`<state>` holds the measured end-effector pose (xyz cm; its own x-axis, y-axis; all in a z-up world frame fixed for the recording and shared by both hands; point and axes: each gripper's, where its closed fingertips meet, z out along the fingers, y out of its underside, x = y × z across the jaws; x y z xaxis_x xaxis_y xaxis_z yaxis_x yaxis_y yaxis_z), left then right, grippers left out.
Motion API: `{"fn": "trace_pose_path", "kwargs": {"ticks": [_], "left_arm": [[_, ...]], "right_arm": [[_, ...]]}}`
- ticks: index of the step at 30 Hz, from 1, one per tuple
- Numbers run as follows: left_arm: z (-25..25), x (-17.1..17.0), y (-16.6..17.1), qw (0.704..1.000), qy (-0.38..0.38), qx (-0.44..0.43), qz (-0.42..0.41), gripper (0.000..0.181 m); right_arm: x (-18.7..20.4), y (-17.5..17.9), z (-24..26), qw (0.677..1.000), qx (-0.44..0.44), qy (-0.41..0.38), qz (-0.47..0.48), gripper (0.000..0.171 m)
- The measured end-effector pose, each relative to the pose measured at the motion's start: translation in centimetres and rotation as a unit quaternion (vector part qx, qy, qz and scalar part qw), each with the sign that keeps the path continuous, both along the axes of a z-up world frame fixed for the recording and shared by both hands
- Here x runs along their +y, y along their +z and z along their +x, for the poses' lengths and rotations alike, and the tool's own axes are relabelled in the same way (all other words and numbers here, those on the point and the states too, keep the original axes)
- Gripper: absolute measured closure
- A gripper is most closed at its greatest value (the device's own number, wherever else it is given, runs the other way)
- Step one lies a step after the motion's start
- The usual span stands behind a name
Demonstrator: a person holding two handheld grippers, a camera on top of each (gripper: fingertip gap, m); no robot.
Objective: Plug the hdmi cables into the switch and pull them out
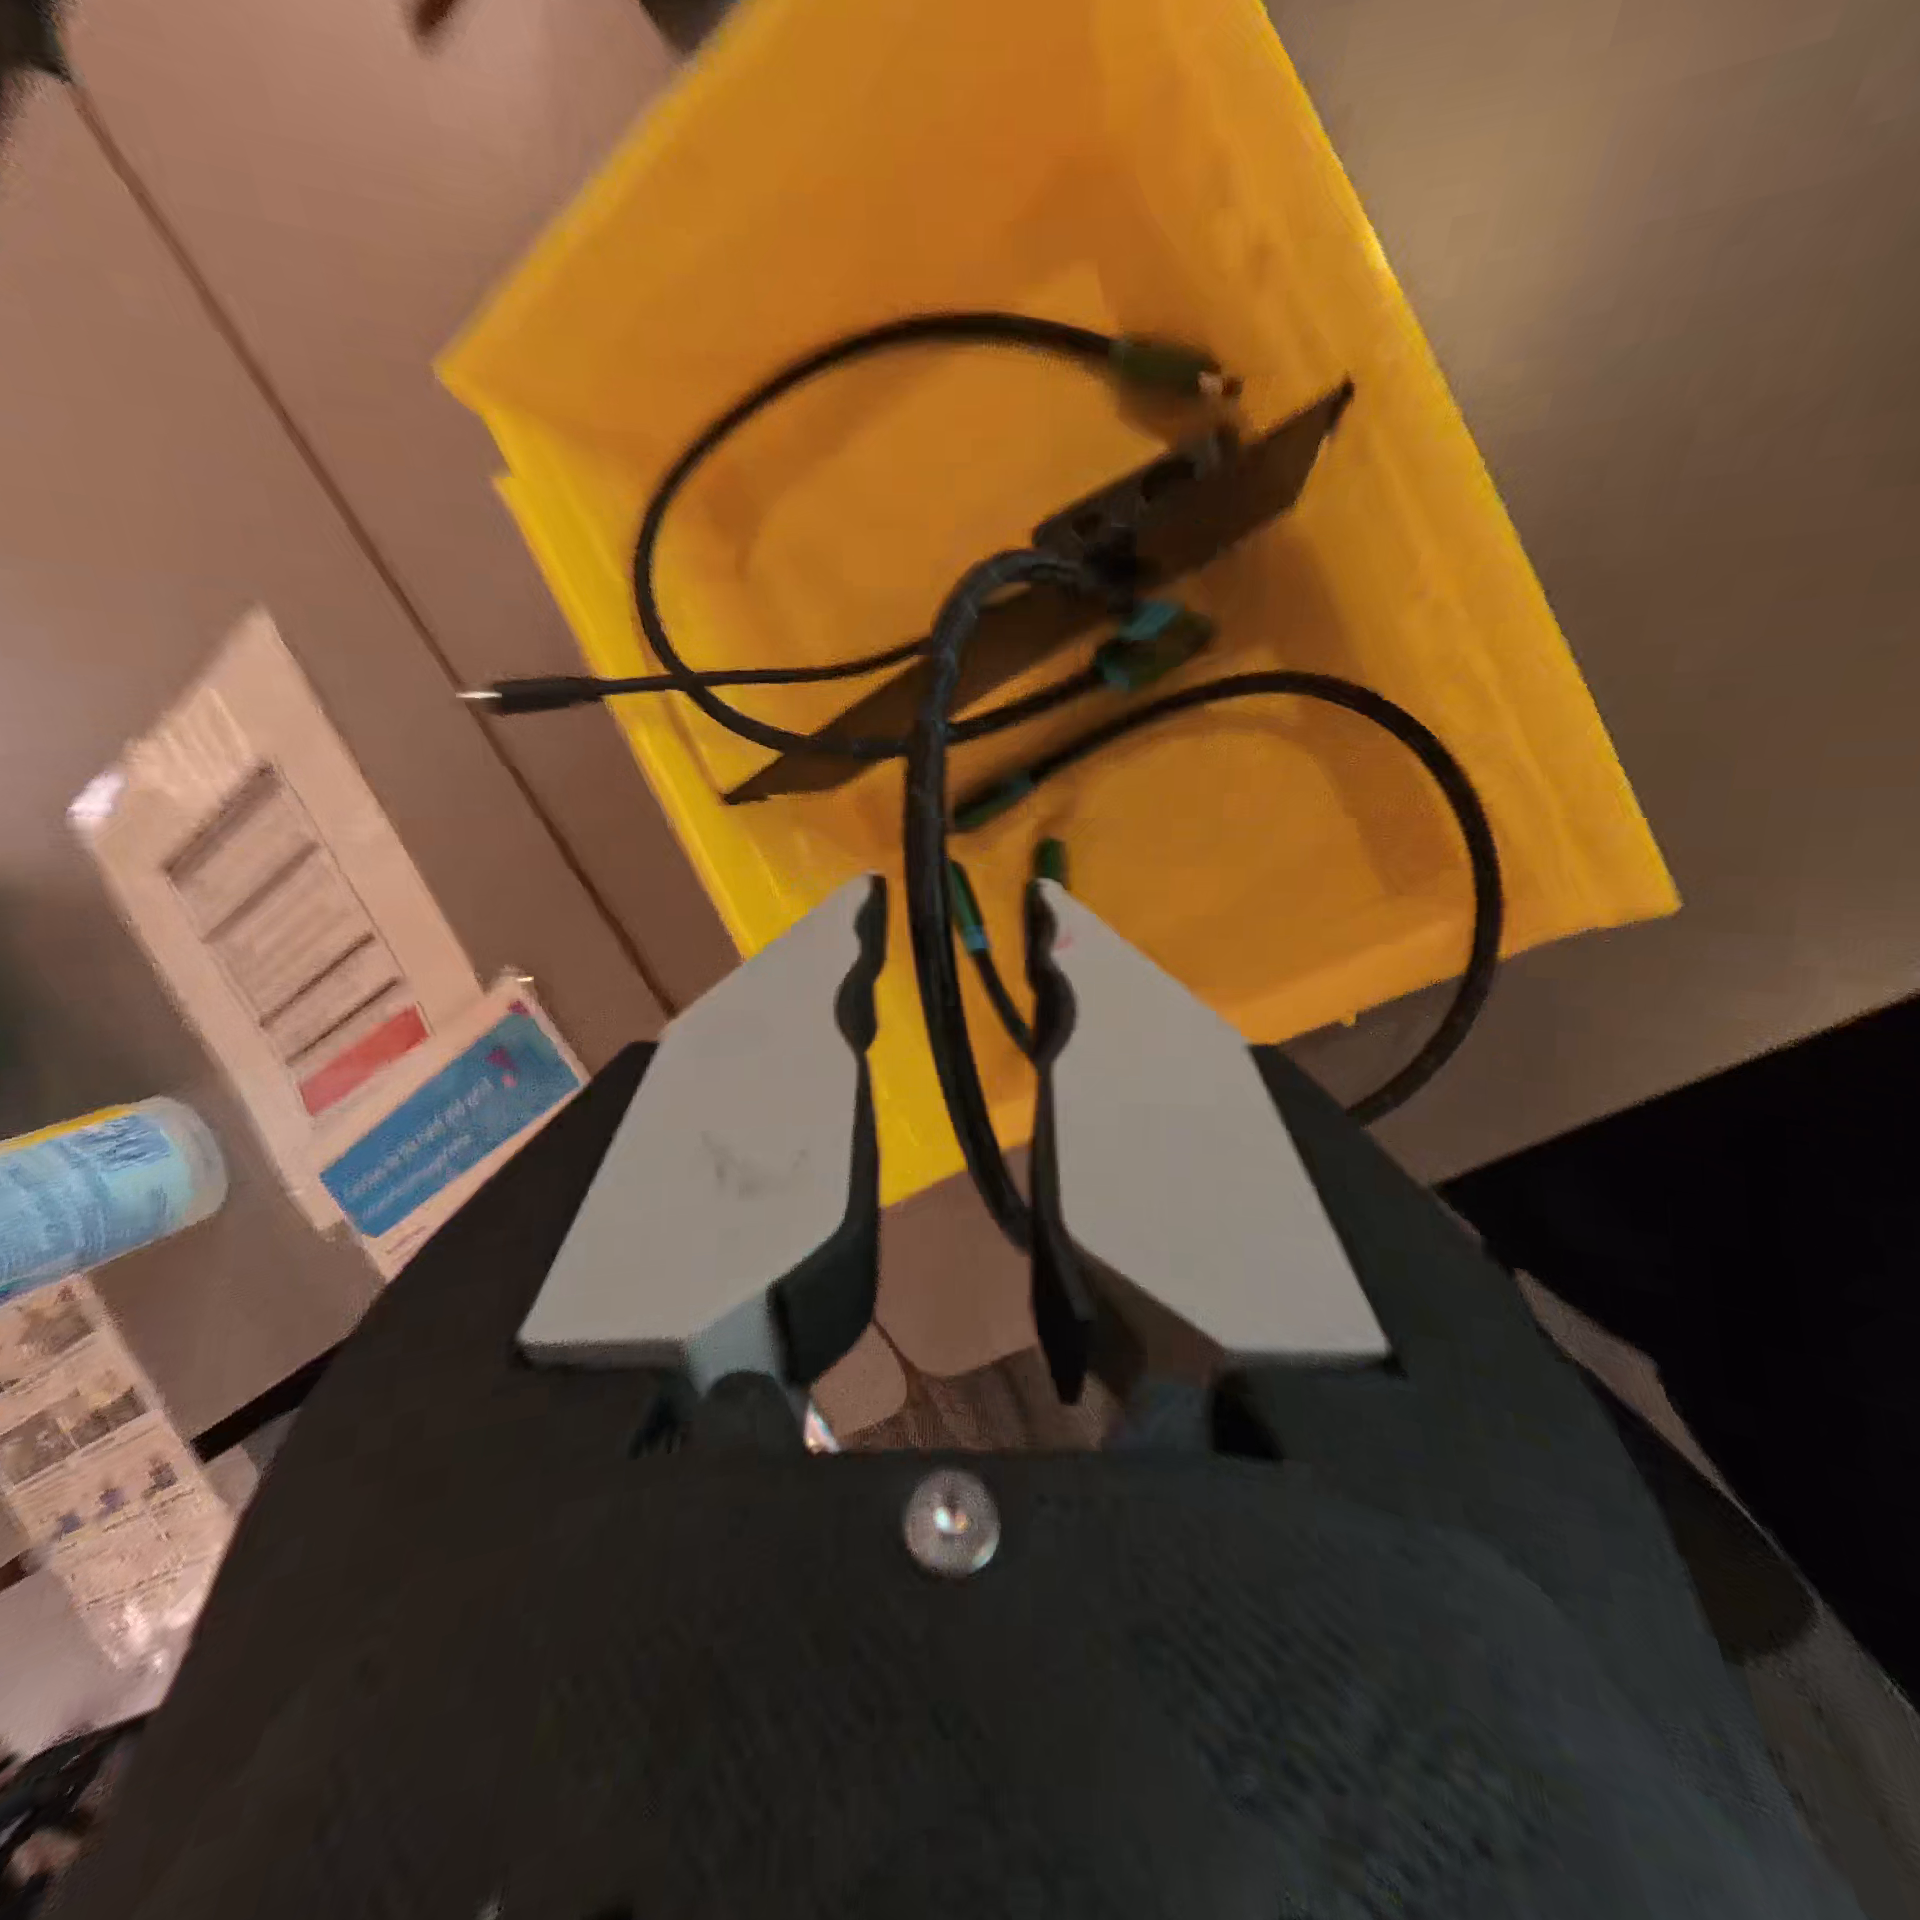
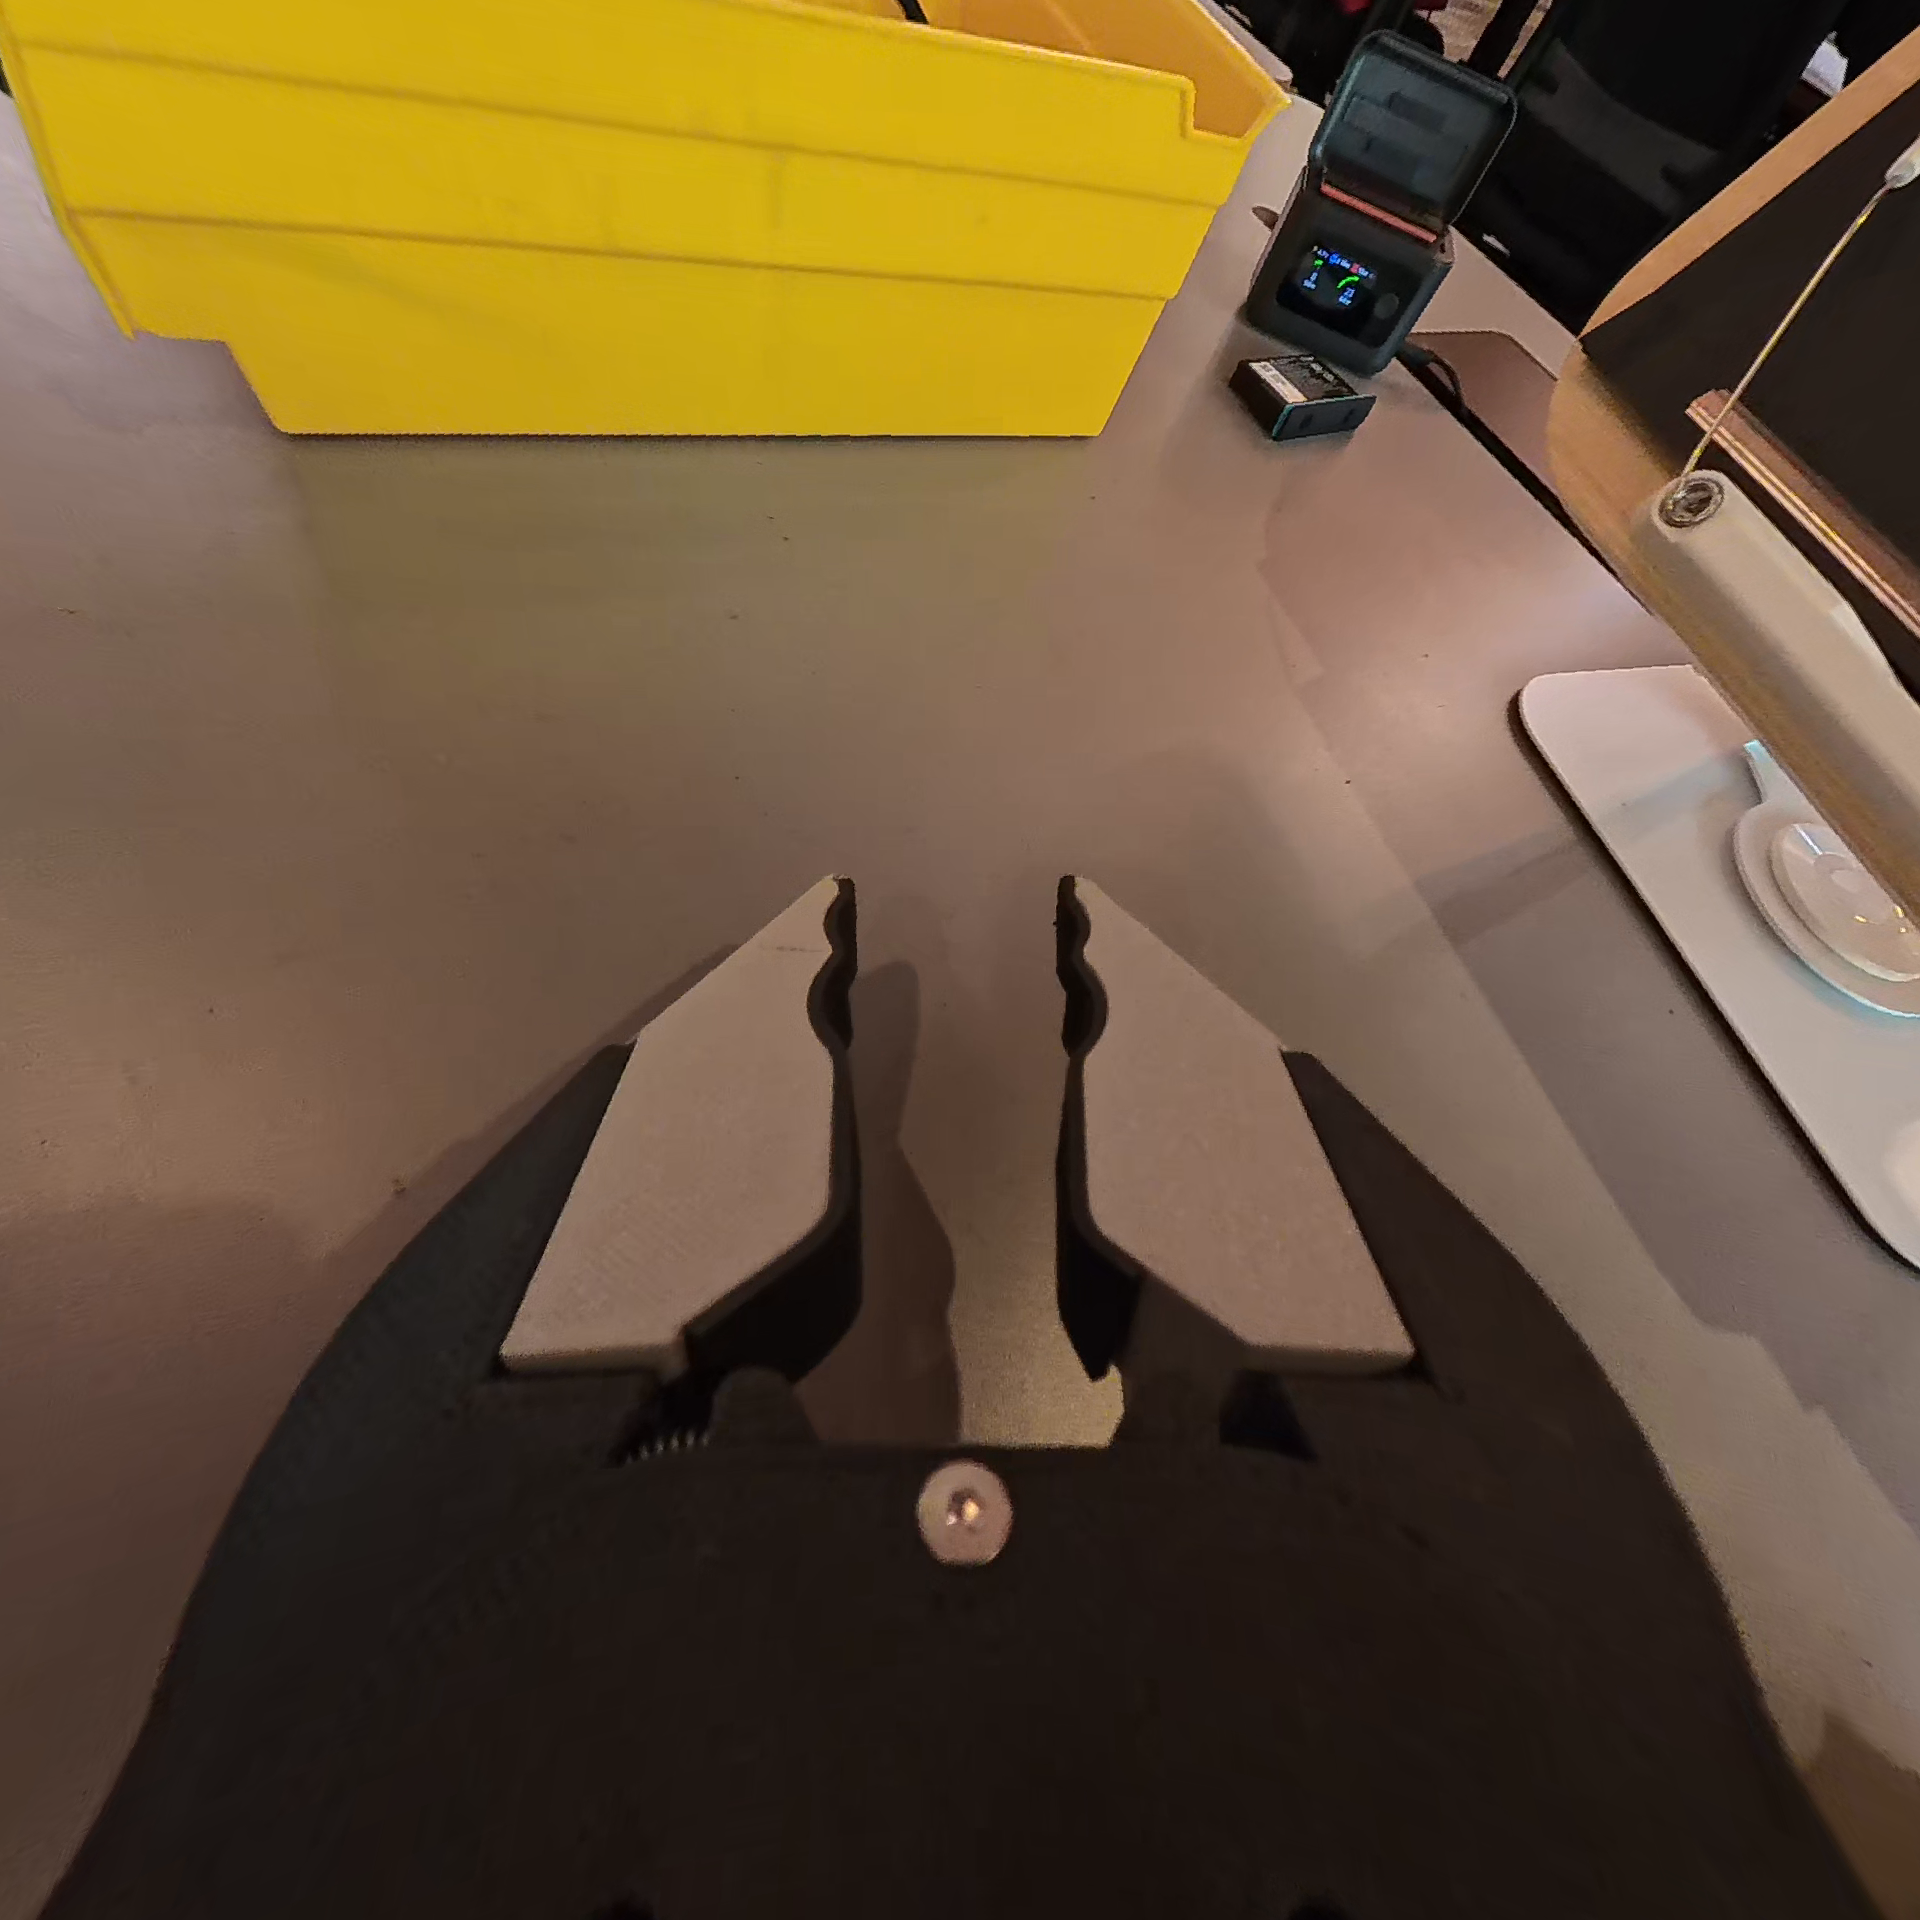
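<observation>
In the left wrist view I look down into a yellow bin (image 1: 935, 260). A black switch (image 1: 1143, 509) lies in it with several black HDMI cables (image 1: 665, 499) looped around it. Their plugs are green-marked (image 1: 1153, 358); one (image 1: 1143, 644) lies beside the switch. One bare plug end (image 1: 520, 694) sticks out over the bin's left rim. My left gripper (image 1: 956, 904) is open over the bin's near wall. A cable (image 1: 935, 935) runs through the gap between its fingers; the blur hides any contact. My right gripper (image 2: 956, 904) is open and empty over the grey table, in front of the bin's side (image 2: 665, 260).
Right wrist view: a dark charging case with a lit screen (image 2: 1361, 239), a small black battery (image 2: 1299, 400), and a white lamp base (image 2: 1704, 883) at the right. Left wrist view: leaflets (image 1: 281, 914) and a blue bottle (image 1: 94, 1184) at the left; another cable (image 1: 1455, 935) hangs over the bin's edge.
</observation>
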<state>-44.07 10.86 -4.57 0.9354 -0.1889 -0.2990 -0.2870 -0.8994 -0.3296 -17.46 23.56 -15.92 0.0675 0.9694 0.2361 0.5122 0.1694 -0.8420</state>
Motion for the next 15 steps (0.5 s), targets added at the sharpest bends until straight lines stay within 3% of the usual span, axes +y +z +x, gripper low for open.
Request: {"fn": "trace_pose_path", "kwargs": {"ticks": [1, 5, 9, 10, 11, 15], "left_arm": [[0.1, 0.0, -0.8, 1.0, -0.001, -0.022, -0.012, 0.154], [-1.2, 3.1, -0.6, 0.999, -0.006, -0.038, 0.026, 0.133], [-0.8, 7.3, 0.1, 0.992, -0.022, -0.117, 0.035, 0.132], [-0.1, 8.2, 0.3, 0.988, -0.036, -0.149, 0.033, 0.141], [0.8, 8.6, 0.1, 0.98, -0.053, -0.189, 0.017, 0.158], [5.5, 6.7, -2.3, 0.917, -0.114, -0.354, -0.142, 0.162]], "right_arm": [[0.0, 0.0, 0.0, 1.0, -0.001, 0.0, 0.0, 0.135], [-0.2, -0.2, -0.1, 1.0, -0.006, 0.005, 0.005, 0.135], [-0.2, -0.7, -0.1, 1.0, -0.014, 0.005, 0.007, 0.135], [-0.2, -0.8, 0.0, 1.0, -0.017, 0.005, 0.004, 0.135], [-0.1, -1.0, 0.0, 1.0, -0.019, 0.004, 0.001, 0.135], [-0.2, -0.9, 0.0, 1.0, -0.017, 0.006, -0.006, 0.135]]}}
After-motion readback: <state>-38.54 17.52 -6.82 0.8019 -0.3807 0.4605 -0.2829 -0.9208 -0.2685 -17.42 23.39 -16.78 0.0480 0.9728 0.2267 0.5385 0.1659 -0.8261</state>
